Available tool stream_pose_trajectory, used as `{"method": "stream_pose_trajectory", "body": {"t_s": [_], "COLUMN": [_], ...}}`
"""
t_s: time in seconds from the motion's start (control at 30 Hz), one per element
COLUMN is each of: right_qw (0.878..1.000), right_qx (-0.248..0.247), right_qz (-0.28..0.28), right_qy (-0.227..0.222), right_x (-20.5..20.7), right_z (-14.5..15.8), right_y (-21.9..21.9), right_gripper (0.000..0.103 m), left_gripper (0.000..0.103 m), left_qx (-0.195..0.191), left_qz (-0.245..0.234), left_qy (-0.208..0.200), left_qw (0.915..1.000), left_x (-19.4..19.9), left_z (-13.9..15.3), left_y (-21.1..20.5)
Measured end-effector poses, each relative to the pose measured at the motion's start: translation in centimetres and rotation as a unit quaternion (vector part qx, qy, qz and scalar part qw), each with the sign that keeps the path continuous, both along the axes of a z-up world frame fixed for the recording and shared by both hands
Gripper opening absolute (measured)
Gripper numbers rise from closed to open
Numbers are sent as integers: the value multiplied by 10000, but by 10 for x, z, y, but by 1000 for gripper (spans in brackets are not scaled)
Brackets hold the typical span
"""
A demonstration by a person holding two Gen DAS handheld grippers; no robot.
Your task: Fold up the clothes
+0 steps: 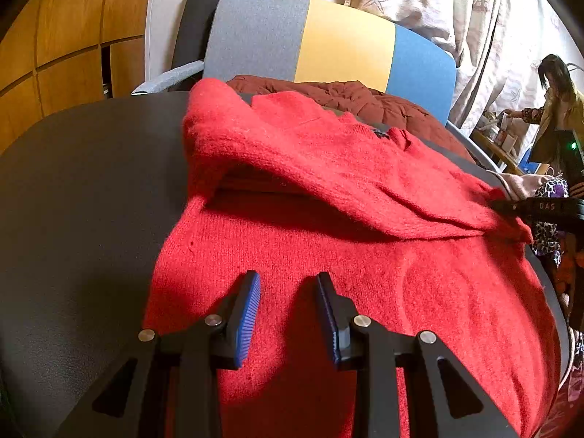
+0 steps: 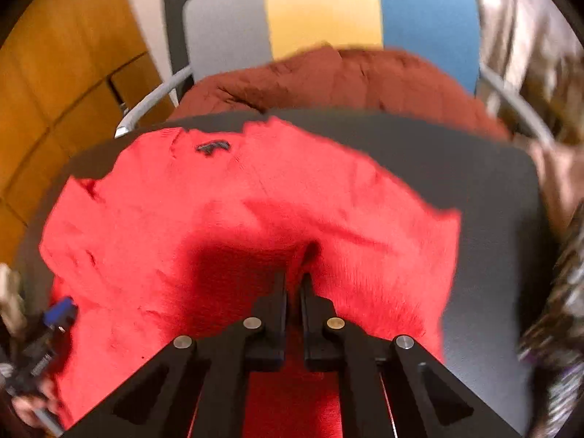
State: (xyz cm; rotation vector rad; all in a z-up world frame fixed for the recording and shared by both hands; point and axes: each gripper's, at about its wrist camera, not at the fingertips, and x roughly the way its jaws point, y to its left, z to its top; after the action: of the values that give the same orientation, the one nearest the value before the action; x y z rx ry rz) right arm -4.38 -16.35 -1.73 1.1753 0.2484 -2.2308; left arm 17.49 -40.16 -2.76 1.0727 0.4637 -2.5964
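A red knit sweater [image 1: 365,273] lies spread on a dark round table [image 1: 73,200], its upper part folded over into a thick roll across the middle. My left gripper [image 1: 288,281] hovers over the sweater's near left part, blue pads apart and pressing on nothing. My right gripper [image 2: 294,277] is shut, pinching a raised fold of the red sweater [image 2: 182,219] near its right edge. In the left wrist view the right gripper [image 1: 511,207] shows as a black bar at the sweater's right edge. The right wrist view is blurred.
A chair [image 1: 343,40] with a grey, yellow and blue back stands behind the table, a dark red padded coat [image 1: 365,98] on its seat. Wooden cabinets [image 1: 54,54] are at left, curtains at right. A person [image 1: 558,102] stands far right. Patterned cloth [image 1: 547,233] lies off the table's right edge.
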Motion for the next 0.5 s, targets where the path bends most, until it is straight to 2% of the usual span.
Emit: {"method": "stream_pose_trajectory", "body": {"t_s": [0.13,0.23,0.27,0.37,0.43,0.5], "right_qw": [9979,9952,9946,9936,9924,9920], "right_qx": [-351,-360,-362,-435,-398,-414], "right_qz": [-20,-393,-588,-1035,-1166,-1185], "right_qy": [548,826,769,150,-78,-162], "right_x": [-1,-11,-19,-38,-40,-38], "right_z": [45,58,55,24,6,-2], "right_y": [0,6,9,23,29,33], "right_gripper": [6,6,6,6,6,6], "left_gripper": [31,31,31,31,31,31], "left_qx": [24,52,67,299,902,1094], "left_qz": [-2,-3,-4,16,-27,-156], "left_qy": [14,15,17,13,129,218], "left_qw": [10000,10000,10000,9996,9958,9936], "left_x": [1,1,1,3,3,-1], "left_z": [0,0,1,3,9,14], "left_y": [-1,-1,-1,-7,-18,-22]}}
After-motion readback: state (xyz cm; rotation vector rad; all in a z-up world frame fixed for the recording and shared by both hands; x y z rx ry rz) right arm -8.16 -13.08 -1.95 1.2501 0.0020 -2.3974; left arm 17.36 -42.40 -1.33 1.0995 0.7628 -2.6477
